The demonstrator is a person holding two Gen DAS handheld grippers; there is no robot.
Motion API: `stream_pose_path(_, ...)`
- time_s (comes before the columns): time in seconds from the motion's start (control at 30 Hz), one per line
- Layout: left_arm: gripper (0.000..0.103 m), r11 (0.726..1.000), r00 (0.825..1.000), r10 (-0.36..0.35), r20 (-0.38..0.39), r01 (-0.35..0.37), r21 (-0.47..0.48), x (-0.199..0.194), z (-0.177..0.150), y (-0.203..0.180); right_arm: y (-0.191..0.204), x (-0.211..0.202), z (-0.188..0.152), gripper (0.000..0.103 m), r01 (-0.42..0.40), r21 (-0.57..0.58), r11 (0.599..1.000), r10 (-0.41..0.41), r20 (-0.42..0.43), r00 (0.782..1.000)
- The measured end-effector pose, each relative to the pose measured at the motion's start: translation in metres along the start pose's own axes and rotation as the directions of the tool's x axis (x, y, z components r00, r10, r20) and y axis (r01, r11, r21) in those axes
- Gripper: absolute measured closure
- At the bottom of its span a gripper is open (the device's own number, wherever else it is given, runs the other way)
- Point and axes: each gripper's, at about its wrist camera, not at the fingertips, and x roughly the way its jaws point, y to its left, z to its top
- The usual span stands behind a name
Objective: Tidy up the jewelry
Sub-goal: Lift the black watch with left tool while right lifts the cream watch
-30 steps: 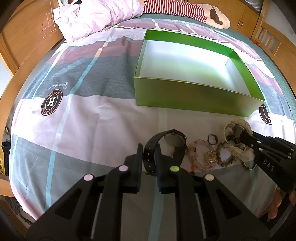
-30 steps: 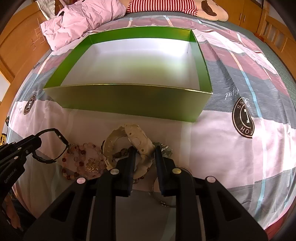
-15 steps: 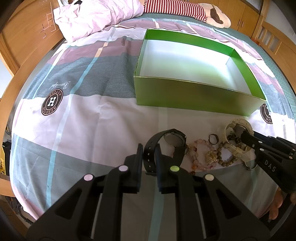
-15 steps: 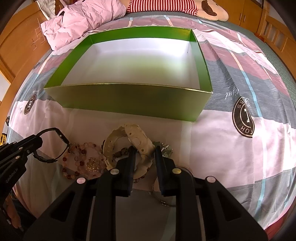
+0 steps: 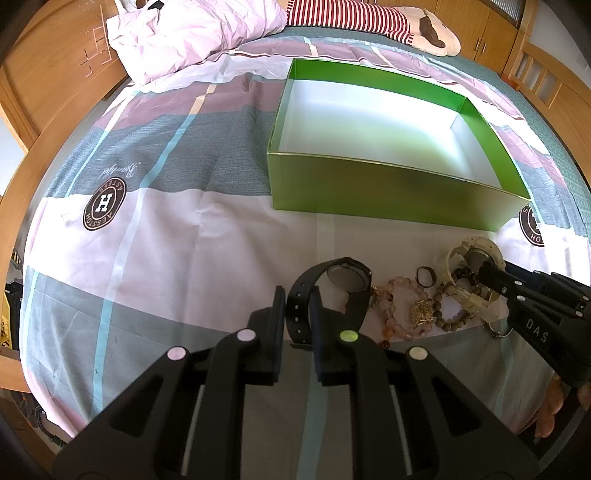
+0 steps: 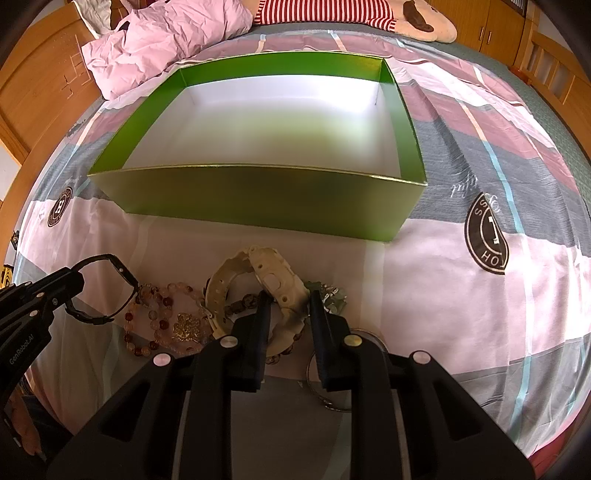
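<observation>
Box green, white inside, bare | left claw grips black watch

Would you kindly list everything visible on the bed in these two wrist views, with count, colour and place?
Box: one, green outside, white inside, nothing in it, middle of the bed.
Black watch: one, black, on the bedspread before the box, strap between the left fingers.
Cream watch: one, cream, right of the beads, strap between the right fingers.
Pink bead bracelets: count unclear, pink and amber, with a gold charm, between the watches.
Brown bead bracelet: one, brown, under the cream watch.
Small ring: one, dark, behind the beads.
Key ring: one, silver, nearest the right gripper.
Pillow: one, pale pink, head of the bed.
Left gripper: black.
Right gripper: black.
</observation>
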Motion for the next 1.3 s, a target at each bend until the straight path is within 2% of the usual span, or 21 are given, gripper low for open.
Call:
stream_pose_path(0.97, 0.089, 1.0, 1.0, 0.003, 0.01, -0.003, -0.004, -0.004, 0.002, 0.003, 0.0, -0.001, -0.001, 0.081, 0.002, -0.003, 1.0, -0.002, 0.005, 1.0)
stream_pose_path(1.13, 0.089, 1.0, 0.999, 0.0, 0.033, 0.001, -0.027, -0.008, 0.003, 0.007, -0.004, -0.01, 0.002, 0.081, 0.007, 0.015, 1.0, -0.008, 0.049, 0.999)
stream_pose_path(1.3, 0.089, 0.999, 0.994, 0.024, 0.107, -0.019, -0.051, -0.023, 0.007, 0.014, -0.009, -0.029, 0.007, 0.081, -0.028, 0.035, 0.999, 0.024, 0.108, 0.994)
